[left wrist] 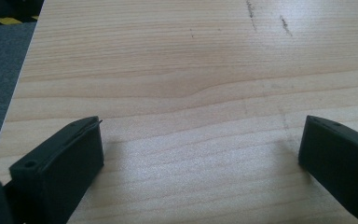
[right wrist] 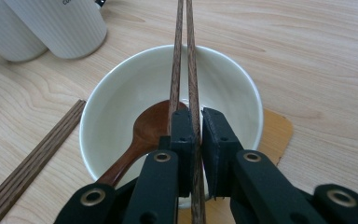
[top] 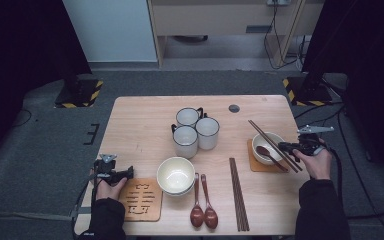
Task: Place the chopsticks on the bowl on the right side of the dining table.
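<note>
3 mugs (top: 198, 131), 2 bowls (top: 176, 175), 3 spoons (top: 203, 212).

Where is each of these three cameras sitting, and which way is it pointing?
High view: above the person's side, looking forward and down on the table; both forearms, the left gripper and the right gripper show.
Left gripper view: rides on the left gripper, looking along its open jaws at bare wood.
Right gripper view: rides on the right gripper, facing the bowl with a spoon; its jaws clamp the chopsticks.
Shared: the high and right gripper views both show that bowl, spoon and chopsticks.
</note>
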{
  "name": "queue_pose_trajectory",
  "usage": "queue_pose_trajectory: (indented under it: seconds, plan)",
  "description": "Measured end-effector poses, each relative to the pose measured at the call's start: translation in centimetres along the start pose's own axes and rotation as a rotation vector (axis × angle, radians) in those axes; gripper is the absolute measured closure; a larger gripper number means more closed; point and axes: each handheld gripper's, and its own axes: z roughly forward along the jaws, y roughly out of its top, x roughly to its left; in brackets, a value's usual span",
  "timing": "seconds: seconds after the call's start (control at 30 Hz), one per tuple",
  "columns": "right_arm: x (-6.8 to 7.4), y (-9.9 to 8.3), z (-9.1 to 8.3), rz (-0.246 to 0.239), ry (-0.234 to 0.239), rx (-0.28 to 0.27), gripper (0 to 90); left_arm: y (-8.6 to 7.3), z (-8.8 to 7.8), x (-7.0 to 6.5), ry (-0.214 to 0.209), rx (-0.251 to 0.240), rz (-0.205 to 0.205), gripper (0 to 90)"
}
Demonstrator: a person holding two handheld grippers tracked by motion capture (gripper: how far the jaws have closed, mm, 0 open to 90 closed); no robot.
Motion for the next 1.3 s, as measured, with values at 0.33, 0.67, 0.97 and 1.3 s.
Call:
queue_pose_trajectory:
  seconds: [0.33, 0.67, 0.97, 1.3]
  plan:
    - [-0.1, -0.14, 0.24, -0.013, -0.002, 0.012, 84.7, 0.0, 0.0, 0.0, 0.0, 0.0, 0.0, 0.0]
    - [0.06, -0.08, 0.35, -0.011, -0.003, 0.012, 84.8, 0.0, 0.0, 0.0, 0.0, 0.0, 0.0, 0.0]
    - [0.05, -0.04, 0.41, -0.016, 0.0, 0.003, 84.4, 0.0, 0.0, 0.0, 0.0, 0.0, 0.0, 0.0]
    - [0.42, 0.43, -0.21, -0.027, -0.004, -0.037, 70.4, 0.0, 0.0, 0.0, 0.0, 0.0, 0.0, 0.0]
